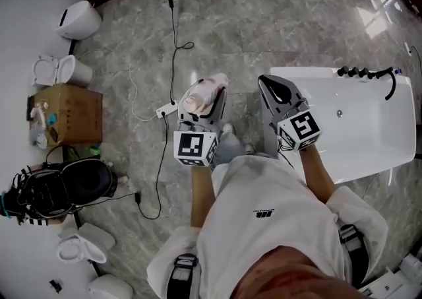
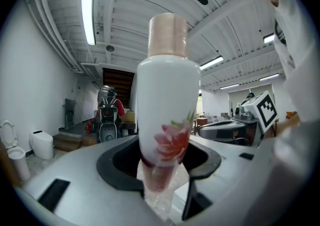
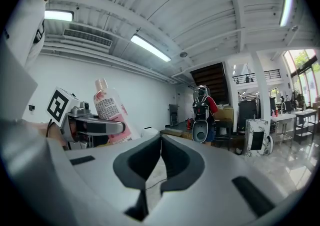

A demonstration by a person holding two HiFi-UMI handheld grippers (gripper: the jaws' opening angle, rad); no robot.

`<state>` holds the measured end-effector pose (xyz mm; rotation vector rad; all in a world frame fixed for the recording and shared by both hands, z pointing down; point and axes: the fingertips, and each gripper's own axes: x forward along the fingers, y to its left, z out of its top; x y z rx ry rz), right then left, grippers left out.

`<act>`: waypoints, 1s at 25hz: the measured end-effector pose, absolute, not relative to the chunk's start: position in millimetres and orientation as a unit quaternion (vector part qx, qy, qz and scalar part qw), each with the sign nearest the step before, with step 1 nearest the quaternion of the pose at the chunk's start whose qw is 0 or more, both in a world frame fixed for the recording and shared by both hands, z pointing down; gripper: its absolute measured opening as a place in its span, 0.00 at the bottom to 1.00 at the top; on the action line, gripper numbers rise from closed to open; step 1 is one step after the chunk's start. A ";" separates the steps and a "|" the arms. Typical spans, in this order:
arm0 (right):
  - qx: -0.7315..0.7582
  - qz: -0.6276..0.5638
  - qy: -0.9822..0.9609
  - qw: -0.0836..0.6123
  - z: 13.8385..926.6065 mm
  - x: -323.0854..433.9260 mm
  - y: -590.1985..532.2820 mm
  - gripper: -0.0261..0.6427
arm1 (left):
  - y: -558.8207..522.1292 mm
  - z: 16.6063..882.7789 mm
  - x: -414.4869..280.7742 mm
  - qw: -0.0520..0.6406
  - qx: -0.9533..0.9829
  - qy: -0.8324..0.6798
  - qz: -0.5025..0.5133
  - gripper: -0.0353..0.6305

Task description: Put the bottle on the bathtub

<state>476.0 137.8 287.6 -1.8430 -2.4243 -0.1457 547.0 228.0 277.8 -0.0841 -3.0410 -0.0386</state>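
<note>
A white bottle with a pink flower print and a pale pink cap stands upright between the jaws of my left gripper, which is shut on its lower end. In the head view the bottle sits in my left gripper over the grey floor, left of the white bathtub. My right gripper is shut with nothing in it, at the tub's near left corner. In the right gripper view its jaws meet at the tips, and the bottle shows at the left.
A cardboard box, toilets and a black backpack-like rig line the left side. White cables trail on the floor ahead of me. A black faucet set sits on the tub's far rim. A person with a backpack stands far off.
</note>
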 end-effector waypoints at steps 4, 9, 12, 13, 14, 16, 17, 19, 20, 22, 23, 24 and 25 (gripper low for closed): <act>-0.598 -0.052 -0.798 0.045 292.0 452.1 163.2 0.03 | 254.3 284.5 520.5 0.048 -0.019 -0.999 -0.016 0.39; -0.584 -0.051 -0.809 0.049 290.9 417.9 211.5 0.03 | 302.2 285.3 483.6 0.051 0.000 -0.999 -0.019 0.39; -0.575 -0.051 -0.815 0.050 287.7 397.5 240.5 0.03 | 330.6 282.0 460.8 0.054 0.014 -0.998 -0.018 0.39; -0.572 -0.051 -0.817 0.049 286.8 389.6 249.3 0.03 | 339.6 281.1 452.4 0.054 0.018 -0.998 -0.017 0.39; -0.568 -0.050 -0.820 0.049 286.2 381.6 257.6 0.03 | 348.3 280.5 443.9 0.054 0.023 -0.998 -0.016 0.39; -0.559 -0.050 -0.826 0.050 286.8 367.7 272.8 0.03 | 365.0 280.3 428.4 0.052 0.033 -0.998 -0.016 0.39; -0.555 -0.050 -0.829 0.050 287.9 362.0 280.1 0.03 | 373.1 280.6 421.8 0.051 0.038 -0.998 -0.015 0.39; -0.549 -0.052 -0.833 0.050 289.6 352.0 294.8 0.03 | 389.3 281.1 410.6 0.048 0.044 -0.998 -0.014 0.39; -0.546 -0.052 -0.835 0.049 290.0 347.2 301.5 0.03 | 397.0 281.2 405.5 0.047 0.047 -0.998 -0.014 0.39; -0.538 -0.052 -0.840 0.047 291.0 337.0 312.4 0.03 | 409.8 282.2 394.8 0.044 0.054 -0.997 -0.011 0.39; -0.534 -0.052 -0.843 0.046 292.3 331.8 316.7 0.03 | 414.9 283.2 389.3 0.043 0.059 -0.997 -0.010 0.39; -0.530 -0.051 -0.845 0.045 294.2 327.0 320.9 0.03 | 419.6 284.5 384.2 0.041 0.063 -0.997 -0.009 0.39; -0.527 -0.051 -0.847 0.045 296.3 322.5 325.5 0.03 | 424.5 285.8 379.3 0.041 0.066 -0.997 -0.009 0.39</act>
